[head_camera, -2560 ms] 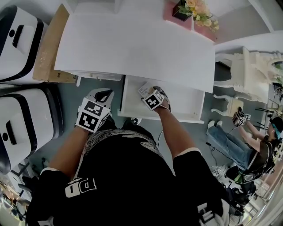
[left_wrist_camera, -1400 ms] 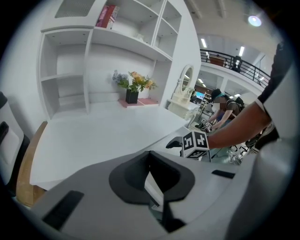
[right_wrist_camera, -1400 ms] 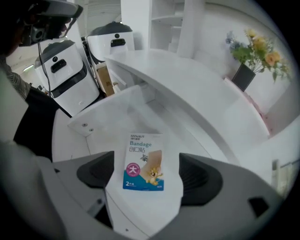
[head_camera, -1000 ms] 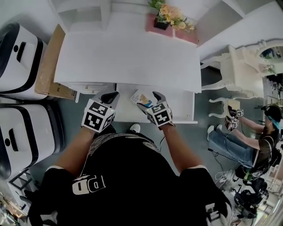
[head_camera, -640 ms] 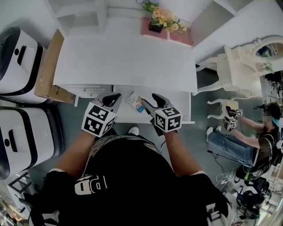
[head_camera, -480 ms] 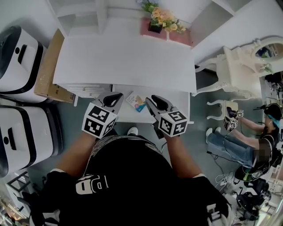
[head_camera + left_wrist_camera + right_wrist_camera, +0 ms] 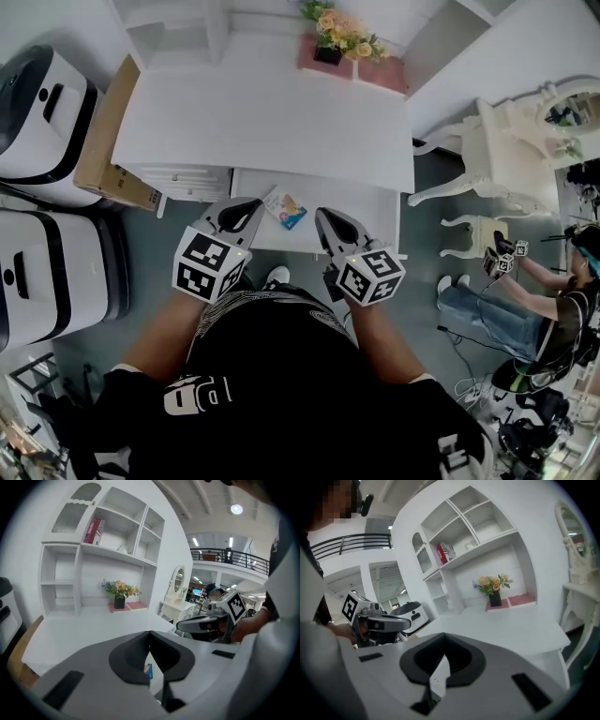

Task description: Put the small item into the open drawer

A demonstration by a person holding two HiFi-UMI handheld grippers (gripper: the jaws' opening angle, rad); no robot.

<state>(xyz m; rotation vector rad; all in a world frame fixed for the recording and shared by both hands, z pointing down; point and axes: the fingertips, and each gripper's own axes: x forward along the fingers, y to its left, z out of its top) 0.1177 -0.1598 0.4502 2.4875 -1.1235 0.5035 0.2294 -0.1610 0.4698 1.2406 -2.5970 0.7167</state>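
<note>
The small item (image 7: pixel 284 208), a flat packet with a blue corner, lies in the open white drawer (image 7: pixel 361 202) under the desk (image 7: pixel 272 112). My left gripper (image 7: pixel 253 203) hovers at the drawer's left front, shut and empty, just left of the packet. My right gripper (image 7: pixel 322 216) is over the drawer's front edge to the packet's right, also shut with nothing in it. In the left gripper view the jaws (image 7: pixel 150 633) meet, and a sliver of the packet (image 7: pixel 148 669) shows below them. In the right gripper view the jaws (image 7: pixel 443 634) are closed too.
A flower pot (image 7: pixel 330 39) on a pink mat stands at the desk's back edge. A cardboard box (image 7: pixel 105 131) and two white-and-black appliances (image 7: pixel 37 112) are to the left. A white vanity and stool (image 7: pixel 487 141) and a seated person (image 7: pixel 530 314) are to the right.
My right gripper has drawn back from the packet toward the drawer's front and closed its jaws. The packet stays lying in the drawer. The left gripper has barely moved.
</note>
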